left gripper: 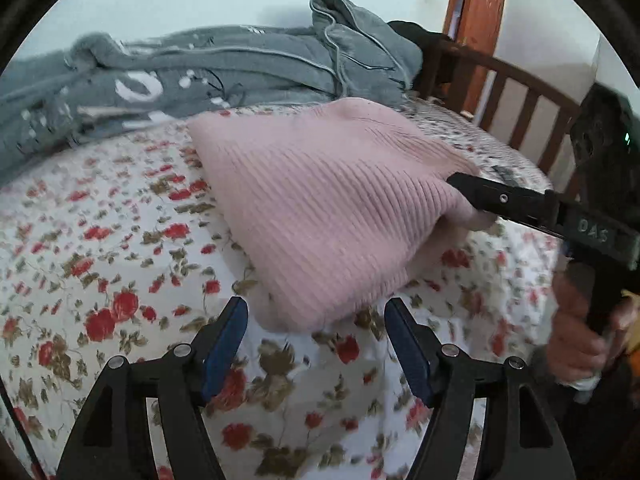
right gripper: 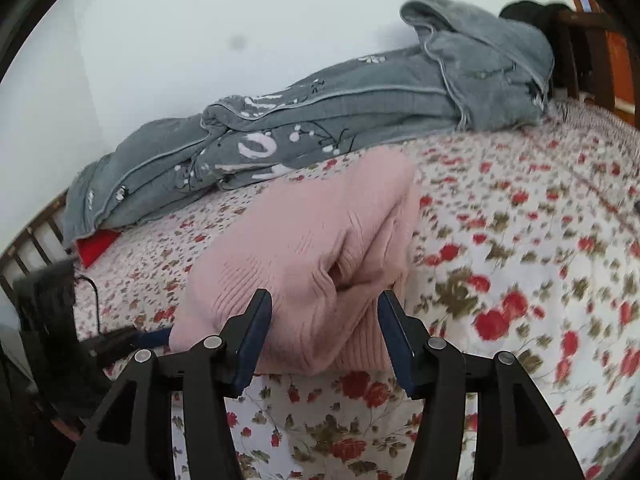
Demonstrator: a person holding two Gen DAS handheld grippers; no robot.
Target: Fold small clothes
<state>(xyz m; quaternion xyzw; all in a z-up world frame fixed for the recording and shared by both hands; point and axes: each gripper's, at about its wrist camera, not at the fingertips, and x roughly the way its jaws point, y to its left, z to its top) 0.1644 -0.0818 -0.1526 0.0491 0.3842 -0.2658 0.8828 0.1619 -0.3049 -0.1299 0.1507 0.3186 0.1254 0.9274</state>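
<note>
A pink ribbed knit garment (left gripper: 320, 208) lies folded into a thick bundle on the flowered bed sheet (left gripper: 100, 264). My left gripper (left gripper: 316, 322) is open at the bundle's near corner. That corner sits between the blue pads, with a gap on each side. My right gripper (left gripper: 460, 184) comes in from the right, held by a hand (left gripper: 576, 332), one black finger lying over the bundle's right edge. In the right wrist view the garment (right gripper: 312, 232) bulges between the right gripper's (right gripper: 324, 312) spread fingers, creased but slack, and the pads do not press it.
A grey blanket (left gripper: 224, 68) with white print is heaped along the wall behind the garment. A dark wooden bed rail (left gripper: 516, 92) runs at the far right, with a wooden door (left gripper: 476, 12) beyond it. Something red (right gripper: 96, 248) pokes out from under the blanket (right gripper: 320, 112).
</note>
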